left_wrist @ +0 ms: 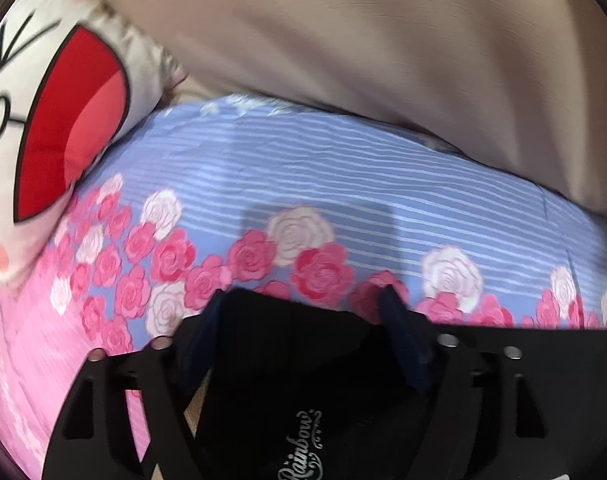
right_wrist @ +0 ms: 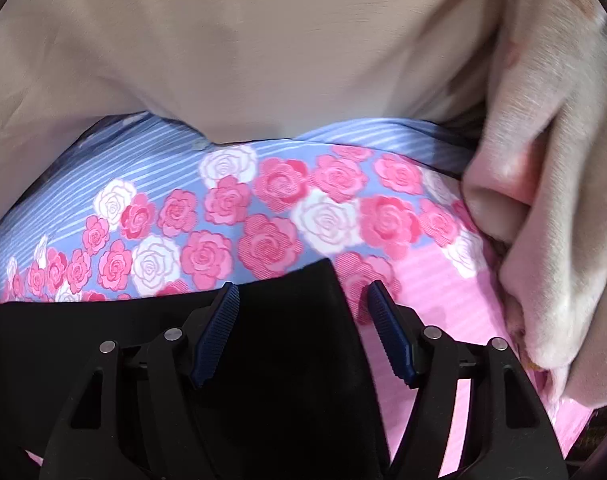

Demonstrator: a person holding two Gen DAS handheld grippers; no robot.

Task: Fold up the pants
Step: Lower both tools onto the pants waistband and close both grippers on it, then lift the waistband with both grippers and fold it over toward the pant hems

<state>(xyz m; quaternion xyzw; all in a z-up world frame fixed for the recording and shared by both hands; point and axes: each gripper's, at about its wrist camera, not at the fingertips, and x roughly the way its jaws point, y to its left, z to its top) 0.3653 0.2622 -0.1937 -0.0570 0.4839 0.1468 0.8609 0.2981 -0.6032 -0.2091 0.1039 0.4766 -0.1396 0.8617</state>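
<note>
While both grippers, left and right, straddle the black pants lying on the floral bedsheet, jaws parted and not visibly pinching, take the top edge evenly before you fold.

Two grippers, one black pants, one rose-print bedsheet, one beige blanket, one cartoon pillow.

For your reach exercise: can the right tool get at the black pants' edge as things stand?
Probably yes: the black pants already lie between the right tool's open fingers, nothing covering them.
</note>
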